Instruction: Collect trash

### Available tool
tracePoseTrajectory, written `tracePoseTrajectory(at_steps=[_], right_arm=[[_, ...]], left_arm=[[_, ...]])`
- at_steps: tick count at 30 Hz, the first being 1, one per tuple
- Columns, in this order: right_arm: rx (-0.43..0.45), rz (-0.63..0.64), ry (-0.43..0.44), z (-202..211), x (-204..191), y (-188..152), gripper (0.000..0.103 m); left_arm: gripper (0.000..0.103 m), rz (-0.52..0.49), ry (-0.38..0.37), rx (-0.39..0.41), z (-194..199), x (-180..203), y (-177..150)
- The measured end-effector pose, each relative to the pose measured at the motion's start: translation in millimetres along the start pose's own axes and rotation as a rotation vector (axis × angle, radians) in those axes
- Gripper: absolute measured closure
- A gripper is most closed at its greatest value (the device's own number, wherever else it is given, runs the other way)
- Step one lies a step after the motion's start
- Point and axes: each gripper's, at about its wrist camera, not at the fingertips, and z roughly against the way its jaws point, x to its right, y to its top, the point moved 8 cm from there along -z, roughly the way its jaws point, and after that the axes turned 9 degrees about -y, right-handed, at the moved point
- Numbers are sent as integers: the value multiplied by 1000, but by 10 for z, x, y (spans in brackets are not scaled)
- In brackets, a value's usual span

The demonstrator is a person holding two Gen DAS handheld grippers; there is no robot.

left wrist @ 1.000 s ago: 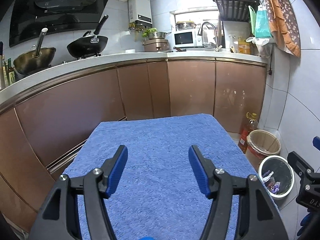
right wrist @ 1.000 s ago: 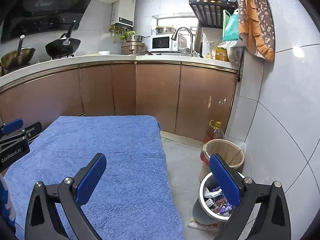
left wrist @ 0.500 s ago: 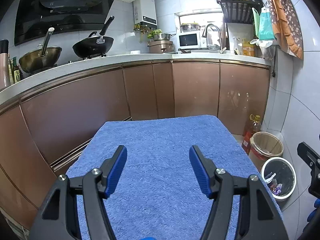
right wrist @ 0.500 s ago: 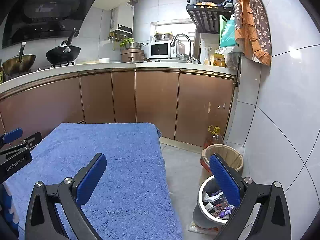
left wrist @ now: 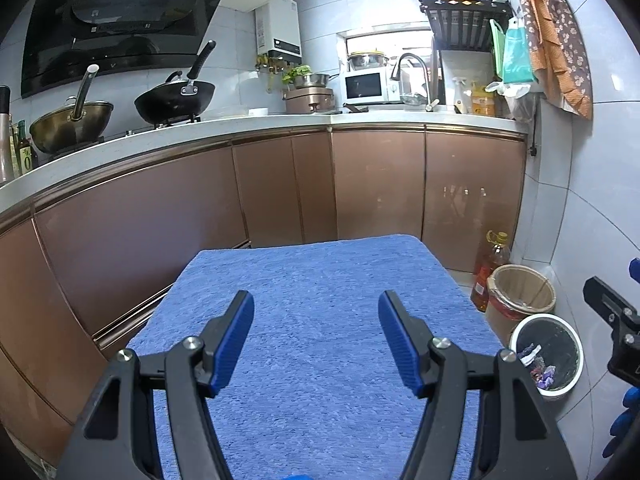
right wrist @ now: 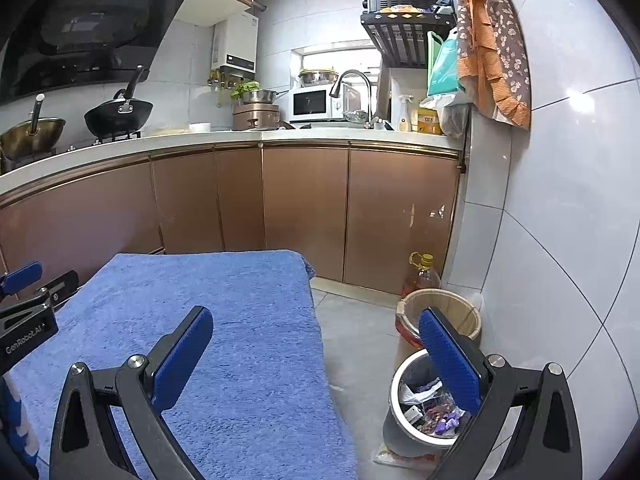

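While left gripper hovers over blue towel on bench, fingers spread, empty; trash bin with wrappers on floor at 3 o'clock. Right wrist view: right gripper fingers released, nothing between; trash bin at 4 o'clock, beside bench.

My left gripper: black plastic arms with triangular cut-outs, silver screws at the pivots, blue ribbed pads on the inner faces. My right gripper: same build, black frame, silver screws, blue ribbed pads. Left unit's side, seen from the right camera, carries white lettering "GenRobot.AI". Blue glove at the left view's right edge
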Motion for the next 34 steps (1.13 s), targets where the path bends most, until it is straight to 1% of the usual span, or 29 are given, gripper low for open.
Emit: tracePoseTrajectory(at_steps=[9,18,34], right_arm=[[-21,-14,-24,-32,148,-81,0],[-20,-17,-29,-18,158,-89,0],[-15,-18,-43,21,189,-68,0]], left_arm=[[40,-20,-16,11,17,135,21],[40,-36,-19,32,62,212,60],[39,-38,-31,25,82,266,62]])
